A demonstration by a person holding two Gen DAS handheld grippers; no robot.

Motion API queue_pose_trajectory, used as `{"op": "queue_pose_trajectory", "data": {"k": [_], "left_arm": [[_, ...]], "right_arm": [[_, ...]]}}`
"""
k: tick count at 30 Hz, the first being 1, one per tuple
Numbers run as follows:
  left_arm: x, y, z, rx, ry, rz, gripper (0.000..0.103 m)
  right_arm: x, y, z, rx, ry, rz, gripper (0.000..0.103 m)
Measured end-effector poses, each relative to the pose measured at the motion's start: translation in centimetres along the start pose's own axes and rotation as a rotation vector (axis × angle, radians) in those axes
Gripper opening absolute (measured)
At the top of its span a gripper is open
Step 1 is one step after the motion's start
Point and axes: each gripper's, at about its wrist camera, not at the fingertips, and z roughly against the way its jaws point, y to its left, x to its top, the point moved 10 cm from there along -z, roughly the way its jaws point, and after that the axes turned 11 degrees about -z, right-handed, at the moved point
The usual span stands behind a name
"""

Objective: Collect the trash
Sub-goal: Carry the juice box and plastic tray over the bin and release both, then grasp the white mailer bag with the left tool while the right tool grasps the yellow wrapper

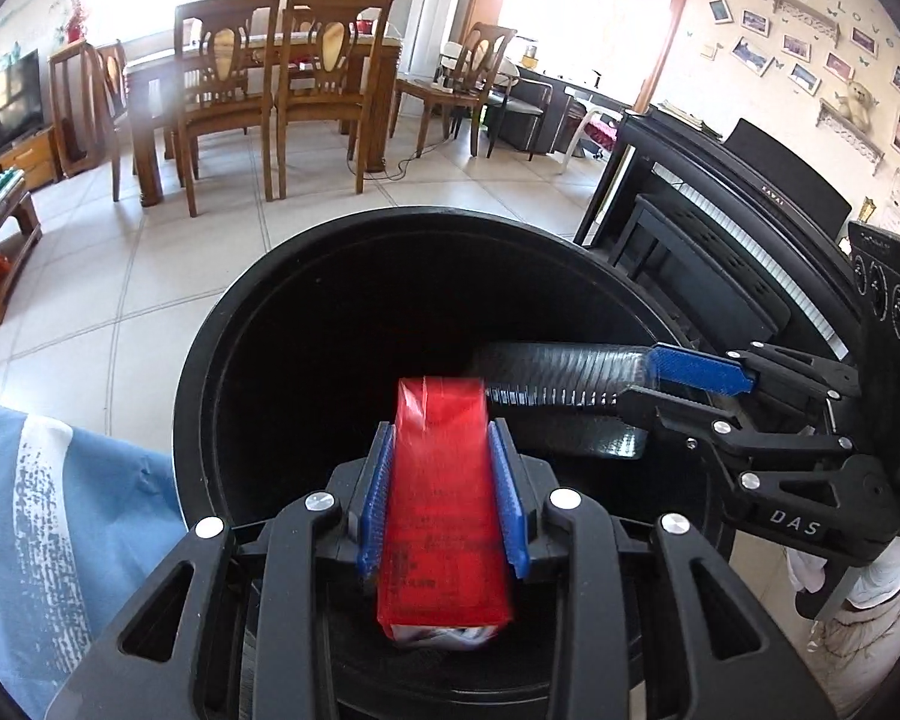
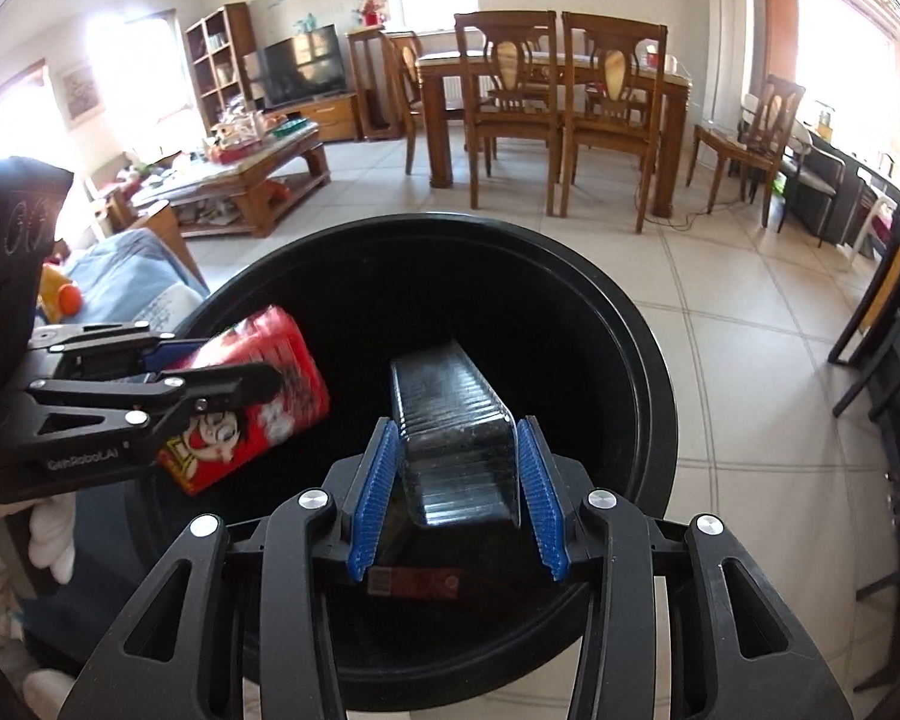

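Left wrist view: left tool (image 1: pixel 444 450) clamped on red packet (image 1: pixel 441 498), right tool (image 2: pixel 459 450) on ribbed tray (image 2: pixel 450 420), over bin (image 1: pixel 222 312).

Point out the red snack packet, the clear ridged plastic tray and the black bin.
red snack packet (image 1: pixel 441 480): left wrist view, its upper face.
clear ridged plastic tray (image 2: pixel 456 438): right wrist view, its ribbed top.
black bin (image 2: pixel 648 360): right wrist view, its right rim.

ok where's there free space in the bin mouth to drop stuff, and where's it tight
Free: the far half of the black bin, beyond the red packet and the ridged plastic tray. Tight: the near rim, where the left gripper and right gripper crowd together.
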Motion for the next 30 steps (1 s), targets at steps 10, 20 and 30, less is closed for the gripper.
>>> {"op": "queue_pose_trajectory", "data": {"k": [10, 20, 30], "left_arm": [[0.0, -0.8, 3.3, 0.000, -0.047, -0.001, 0.053], [-1.3, 1.7, 10.2, 0.059, -0.175, 0.077, 0.080], [-6.0, 7.8, 19.1, 0.261, -0.247, 0.173, 0.098]], "right_arm": [[0.5, 1.3, 1.4, 0.007, -0.032, 0.013, 0.053], [2.2, 7.6, 3.9, 0.061, -0.105, 0.074, 0.068], [1.6, 21.2, 4.0, 0.225, -0.098, 0.227, 0.082]]}}
